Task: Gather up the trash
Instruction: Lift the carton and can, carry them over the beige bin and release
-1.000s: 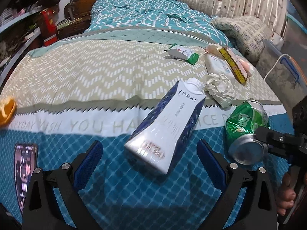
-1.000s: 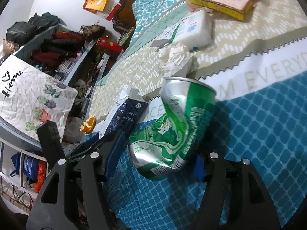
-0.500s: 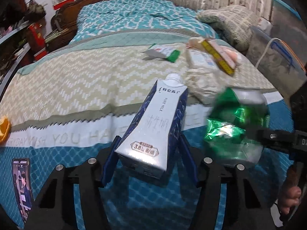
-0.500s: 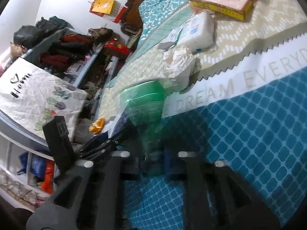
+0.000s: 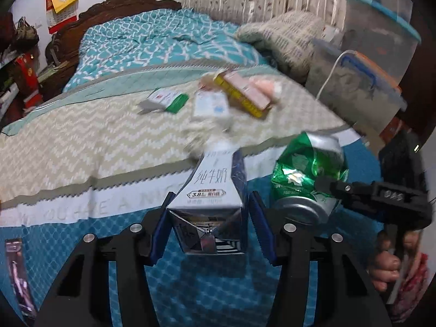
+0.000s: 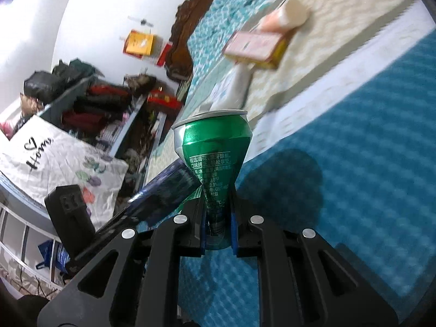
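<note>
The left gripper [image 5: 208, 224] has its blue pads on either side of a milk carton [image 5: 211, 190], and the jaws are closing, squeezing the carton's base; the carton points away from the gripper, raised off the bedspread [image 5: 81, 141] with its white top toward the far end of the bed. Just to its right, the right gripper [image 6: 217, 227] is clenched hard on a green drink can [image 6: 215, 158], pinching the lower part nearly flat so the can flares out wide toward its silver rim. From the left wrist view the crumpled can [image 5: 308, 174] hangs in the air beside the carton, and a hand [image 5: 387, 267] grips the handle of that tool at the lower right. In the right wrist view the dark blue side of the carton [image 6: 166, 188] sits close against the can's left side

More litter lies further up the bed, well apart from both tools: a yellow and pink box [image 5: 242, 92], a white packet [image 5: 211, 105] beside it, a green and white wrapper [image 5: 166, 100] and a blurred wad of paper [image 5: 207, 133]. A dark phone [image 5: 17, 275] rests on the blue patterned part at the lower left
</note>
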Tool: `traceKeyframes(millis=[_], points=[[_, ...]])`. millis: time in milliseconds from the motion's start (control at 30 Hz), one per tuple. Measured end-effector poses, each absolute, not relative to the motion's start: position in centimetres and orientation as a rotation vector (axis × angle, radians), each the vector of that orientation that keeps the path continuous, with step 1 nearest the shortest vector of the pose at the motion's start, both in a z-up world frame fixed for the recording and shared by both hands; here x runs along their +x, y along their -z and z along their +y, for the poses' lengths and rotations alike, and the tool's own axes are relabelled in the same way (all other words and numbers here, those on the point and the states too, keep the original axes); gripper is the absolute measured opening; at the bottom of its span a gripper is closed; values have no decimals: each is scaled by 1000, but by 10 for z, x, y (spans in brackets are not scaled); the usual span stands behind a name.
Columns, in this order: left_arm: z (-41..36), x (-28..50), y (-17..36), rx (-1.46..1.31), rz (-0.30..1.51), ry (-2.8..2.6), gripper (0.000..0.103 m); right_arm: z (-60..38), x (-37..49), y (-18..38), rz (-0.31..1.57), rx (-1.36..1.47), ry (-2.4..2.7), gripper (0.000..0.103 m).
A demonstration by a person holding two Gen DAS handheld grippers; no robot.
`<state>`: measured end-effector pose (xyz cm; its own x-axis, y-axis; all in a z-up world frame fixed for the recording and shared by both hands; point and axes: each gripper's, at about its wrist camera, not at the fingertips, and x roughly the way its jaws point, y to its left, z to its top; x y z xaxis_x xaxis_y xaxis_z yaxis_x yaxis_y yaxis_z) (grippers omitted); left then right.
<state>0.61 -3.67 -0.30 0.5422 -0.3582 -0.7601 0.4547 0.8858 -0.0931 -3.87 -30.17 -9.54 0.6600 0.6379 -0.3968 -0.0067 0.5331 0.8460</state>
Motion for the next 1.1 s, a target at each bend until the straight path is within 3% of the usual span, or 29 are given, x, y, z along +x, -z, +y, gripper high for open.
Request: traceKeyframes(millis=[333, 800, 1100], points=[[-146, 11, -6, 181, 924, 734, 49, -396, -93, 102, 613, 1041, -273, 15], [-373, 15, -5, 268, 890, 1094, 48, -544, -175, 97, 401, 1057, 133, 15], [-451, 17, -10, 266, 797, 1131, 48, -594, -181, 111, 425, 1026, 315, 17]])
